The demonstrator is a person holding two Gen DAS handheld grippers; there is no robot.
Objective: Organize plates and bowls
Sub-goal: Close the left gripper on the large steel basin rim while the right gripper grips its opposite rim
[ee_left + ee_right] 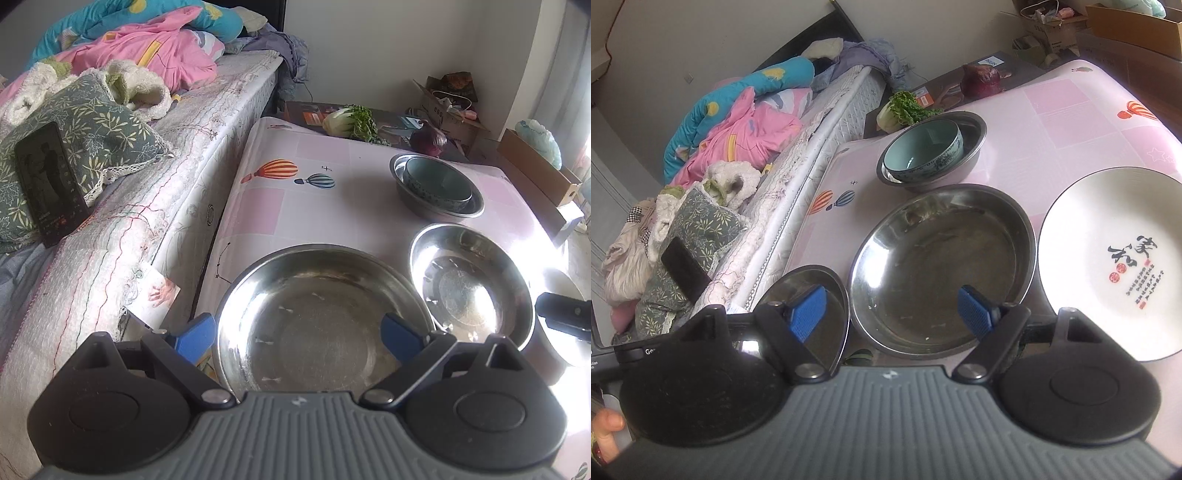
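A wide steel bowl (321,325) sits at the table's near left edge. My left gripper (299,338) is open above it: one blue pad is outside its left rim, the other over its inside. A second steel bowl (469,288) (942,269) stands beside it on the right. My right gripper (892,312) is open, its pads over the two bowls and their rims in the gap. Behind them, a teal ceramic bowl (923,151) rests in a third steel bowl (971,136). A white plate with black calligraphy (1108,266) lies on the right.
The table (314,206) has a pink cloth with balloon prints. A bed (166,177) with bedding, a leaf-print pillow and a dark phone (48,181) runs along its left side. A cabbage (351,122), a red onion (428,140) and cardboard boxes (535,170) lie beyond the far edge.
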